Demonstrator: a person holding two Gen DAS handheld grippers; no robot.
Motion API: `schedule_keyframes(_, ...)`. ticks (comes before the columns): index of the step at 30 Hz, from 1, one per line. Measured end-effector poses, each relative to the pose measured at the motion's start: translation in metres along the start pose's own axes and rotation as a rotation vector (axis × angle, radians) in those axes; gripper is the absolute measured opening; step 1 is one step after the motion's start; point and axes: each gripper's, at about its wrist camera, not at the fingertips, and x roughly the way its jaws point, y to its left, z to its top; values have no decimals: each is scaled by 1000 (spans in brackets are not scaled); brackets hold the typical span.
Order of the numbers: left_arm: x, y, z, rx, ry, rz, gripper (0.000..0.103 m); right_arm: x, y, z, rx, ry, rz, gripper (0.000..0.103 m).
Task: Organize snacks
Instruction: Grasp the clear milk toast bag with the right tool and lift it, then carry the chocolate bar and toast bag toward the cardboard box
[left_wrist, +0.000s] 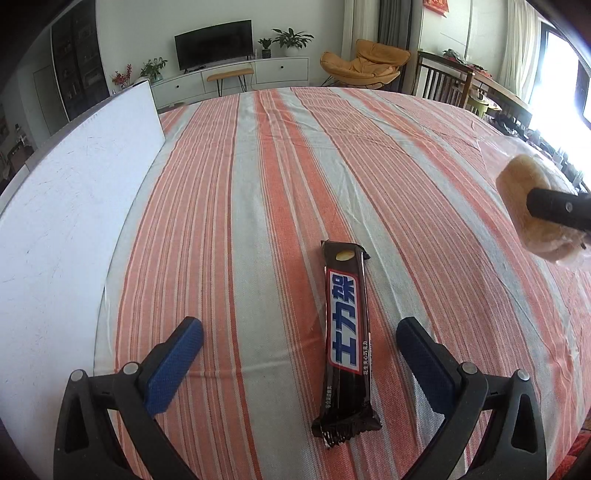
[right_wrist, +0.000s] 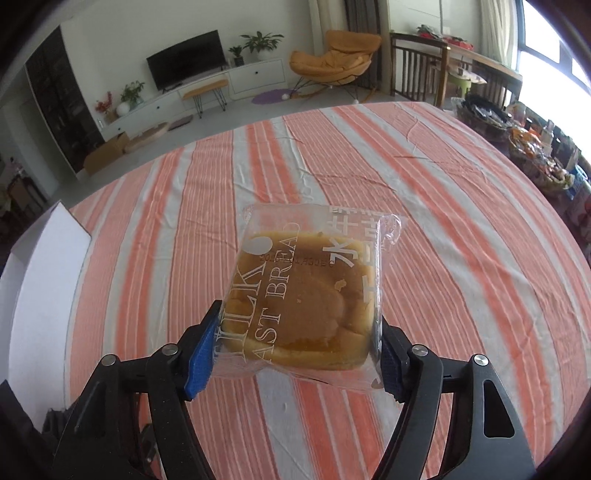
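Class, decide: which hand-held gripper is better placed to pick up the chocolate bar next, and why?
Left. The left hand-held gripper is open with the chocolate bar lying between its fingers, while the right hand-held gripper is already shut on the packaged bread.
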Motion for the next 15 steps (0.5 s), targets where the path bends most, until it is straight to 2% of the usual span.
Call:
schedule_keyframes(3,0,0,0,0,0,0,103,-10,6,-49,-14,19,-31,75)
schedule_keyframes(5,0,0,0,0,0,0,103,-3,9,-68,-25,32,-48,78)
schedule_keyframes(7,0,0,0,0,0,-1,103,0,12,-76,-54,-1,-88,80)
schedule_keyframes(9,0,0,0,-1,-1,-1,103,13,12,-79,-53,53,-106,92)
schedule_keyframes(12,0,0,0,0,0,0,103,15,7,-82,-41,20,-104,97)
schedule_keyframes(15,0,0,0,0,0,0,103,15,6,-86,-40,10,-108,97)
